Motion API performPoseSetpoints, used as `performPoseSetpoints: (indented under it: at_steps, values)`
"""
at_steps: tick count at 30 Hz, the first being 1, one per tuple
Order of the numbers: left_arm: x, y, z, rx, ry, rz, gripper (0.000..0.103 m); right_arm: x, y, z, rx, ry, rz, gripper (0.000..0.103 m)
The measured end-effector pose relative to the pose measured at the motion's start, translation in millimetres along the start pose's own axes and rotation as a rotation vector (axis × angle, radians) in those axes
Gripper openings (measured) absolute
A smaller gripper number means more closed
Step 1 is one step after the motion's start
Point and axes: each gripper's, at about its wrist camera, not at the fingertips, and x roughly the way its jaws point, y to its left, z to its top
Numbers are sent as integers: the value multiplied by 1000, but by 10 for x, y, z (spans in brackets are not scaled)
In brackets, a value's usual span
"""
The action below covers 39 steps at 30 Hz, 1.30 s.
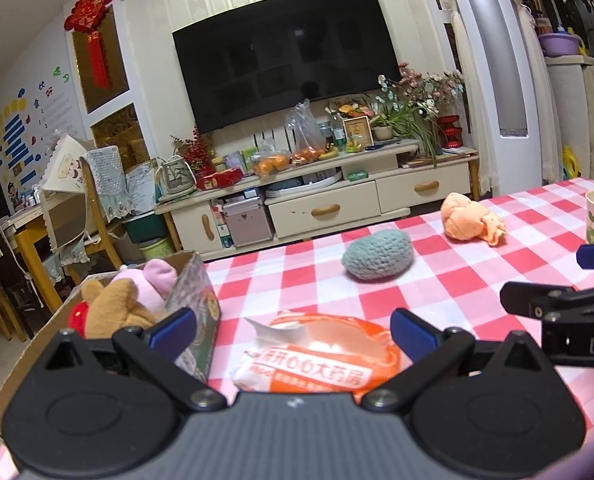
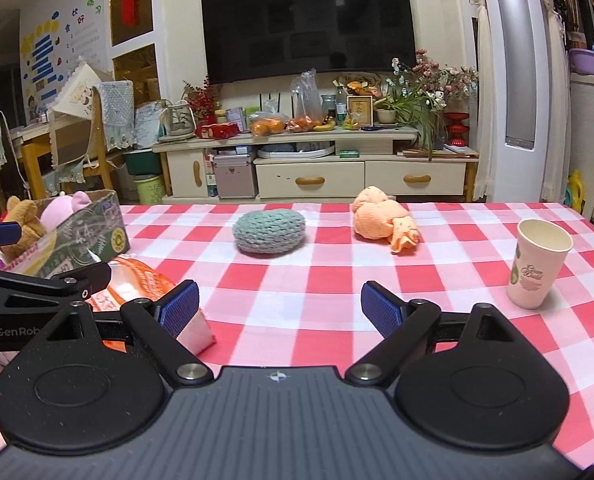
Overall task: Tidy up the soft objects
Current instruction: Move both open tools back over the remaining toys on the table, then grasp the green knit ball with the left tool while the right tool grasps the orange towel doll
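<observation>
My left gripper [image 1: 293,330] is open, its blue pads either side of an orange and white soft packet [image 1: 321,356] that lies on the checked tablecloth. A grey-green knitted pad [image 1: 377,254] and an orange plush [image 1: 471,218] lie farther back. A cardboard box [image 1: 193,292] at the left holds a brown bear [image 1: 113,308] and a pink plush [image 1: 157,280]. My right gripper [image 2: 280,308] is open and empty over bare cloth, with the knitted pad [image 2: 269,231], orange plush [image 2: 383,220], packet [image 2: 137,284] and box [image 2: 85,240] ahead.
A paper cup [image 2: 537,264] stands at the right of the table [image 2: 337,272]. The left gripper's arm [image 2: 37,292] crosses the right view's left edge. Beyond the table are a TV cabinet [image 2: 313,160] and chairs [image 2: 77,140].
</observation>
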Motion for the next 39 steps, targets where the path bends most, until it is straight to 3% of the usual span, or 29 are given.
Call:
performPoseSetpoints:
  at_steps: [23,29,39]
  values:
    - [204,-595,66,104,41,-52,102,188,-528,-36,91,22,-74,103]
    - [462,-455,346,1,73,-83,102,428,-647,21,86,18,-110,103]
    - [1284,-579,836,-98,183,-220,102,1174,-906,282,120,43,-126,103]
